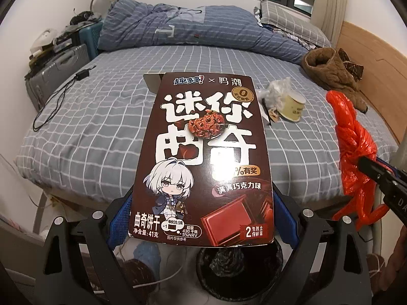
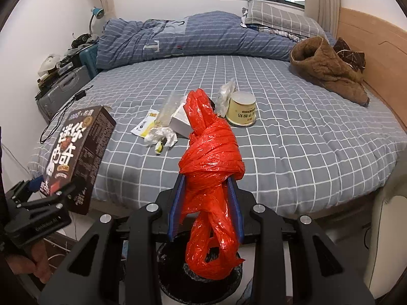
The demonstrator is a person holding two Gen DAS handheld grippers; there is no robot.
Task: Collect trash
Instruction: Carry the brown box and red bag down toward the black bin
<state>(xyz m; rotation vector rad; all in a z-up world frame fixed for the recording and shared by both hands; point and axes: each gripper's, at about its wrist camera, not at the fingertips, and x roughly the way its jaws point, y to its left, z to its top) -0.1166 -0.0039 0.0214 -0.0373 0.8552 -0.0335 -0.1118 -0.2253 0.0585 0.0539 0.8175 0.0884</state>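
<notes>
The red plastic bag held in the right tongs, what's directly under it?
Under the knotted red plastic bag, gripped by the right tongs, sits a round black trash bin lined with a dark bag. The red bag's hanging tail covers the bin's middle, so its contents cannot be seen.

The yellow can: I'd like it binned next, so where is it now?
The yellow can stands on the bed, just right of the clear wrapper and beyond the red bag in the right tool.

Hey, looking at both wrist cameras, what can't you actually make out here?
- Left wrist view: the cookie box hides the trash behind it on the bed.
- Right wrist view: the red plastic bag covers much of the trash bin opening, so its contents are unclear.
- Print on the yellow cup is too small.
</notes>
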